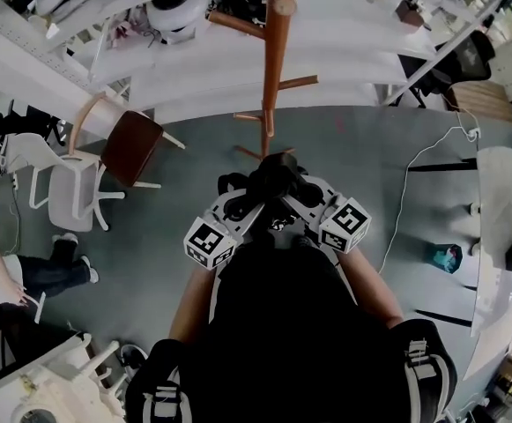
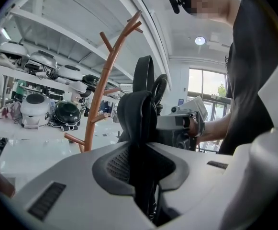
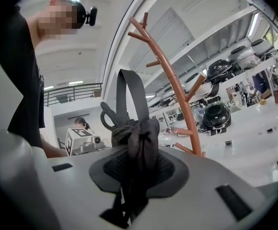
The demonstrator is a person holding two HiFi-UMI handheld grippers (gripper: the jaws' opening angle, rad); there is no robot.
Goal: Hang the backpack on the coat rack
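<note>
Gripping the bag (image 1: 273, 176) tight with left claw (image 2: 138, 166) and right claw (image 3: 136, 169), yet could miss the rack (image 1: 279, 60) and drop it if tipped.

A brown chair (image 1: 132, 146) stands just beside a white chair (image 1: 72, 196) on grey floor (image 1: 352, 144).

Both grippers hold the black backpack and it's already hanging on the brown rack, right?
No. The left gripper and right gripper hold the backpack, but the head view shows it short of the coat rack, not hanging yet.
</note>
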